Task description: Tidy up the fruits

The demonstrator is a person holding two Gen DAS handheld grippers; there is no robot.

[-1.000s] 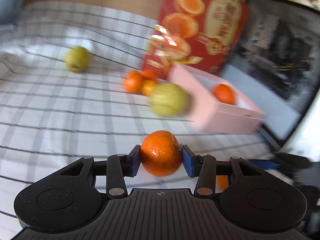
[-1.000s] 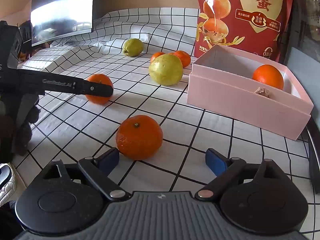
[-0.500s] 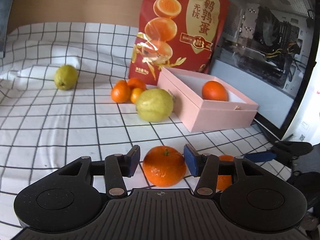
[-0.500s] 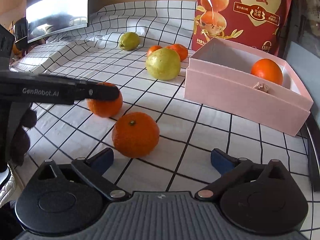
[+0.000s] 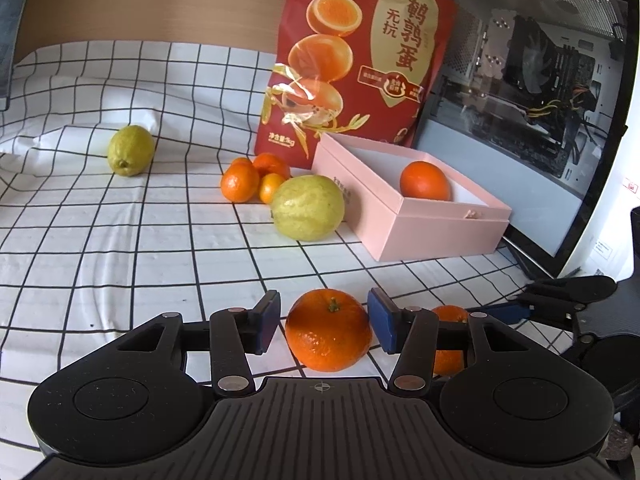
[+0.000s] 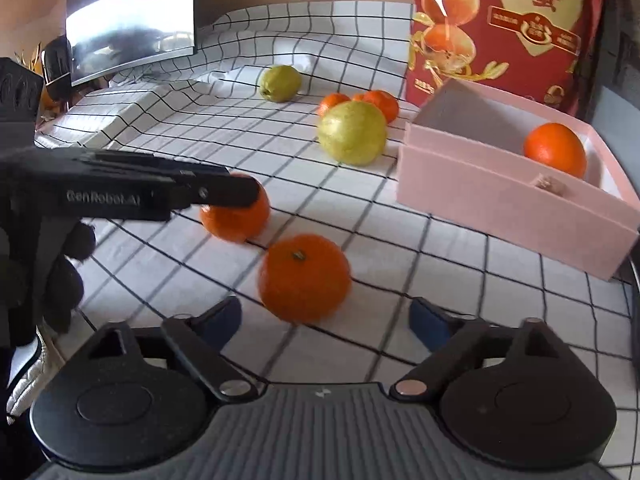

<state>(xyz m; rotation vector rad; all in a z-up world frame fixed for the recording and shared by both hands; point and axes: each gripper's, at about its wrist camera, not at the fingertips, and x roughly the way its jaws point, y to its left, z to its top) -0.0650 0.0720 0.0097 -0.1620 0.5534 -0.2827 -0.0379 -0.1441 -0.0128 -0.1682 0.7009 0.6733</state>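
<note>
From the left wrist view, the left gripper (image 5: 324, 322) sits low over the checked cloth (image 5: 120, 240), its blue pads apart with a mandarin (image 5: 329, 330) resting on the cloth between them; slim gaps show on both sides, so nothing is clamped. A second mandarin (image 5: 450, 340) peeks out behind the right-hand finger, near the cloth's front right edge. Farther back a large green fruit (image 5: 308, 208) lies just beside the near left corner of the pink box (image 5: 440, 236), which holds one orange (image 5: 425, 181). Three small mandarins (image 5: 250, 178) cluster behind the green fruit, and a lemon (image 5: 130, 151) lies alone toward the cloth's back left. A red snack bag (image 5: 352, 60) stands upright behind the box, and a glass-sided computer case (image 5: 528, 112) stands to the right.

From the right wrist view, the right gripper (image 6: 324, 320) has its jaws spread wide and closing, with a mandarin (image 6: 303, 279) on the cloth just ahead of the tips, nearer the left one and untouched. The left gripper (image 6: 236, 194) reaches in from the left edge, its finger crossing the front of the other mandarin (image 6: 236, 220). A gloved hand (image 6: 64, 264) grips the tool at the left border. The pink box (image 6: 500, 204) sits toward the right edge with the orange (image 6: 555, 155) inside; the green fruit (image 6: 353, 133) and lemon (image 6: 279, 83) lie beyond.
</note>
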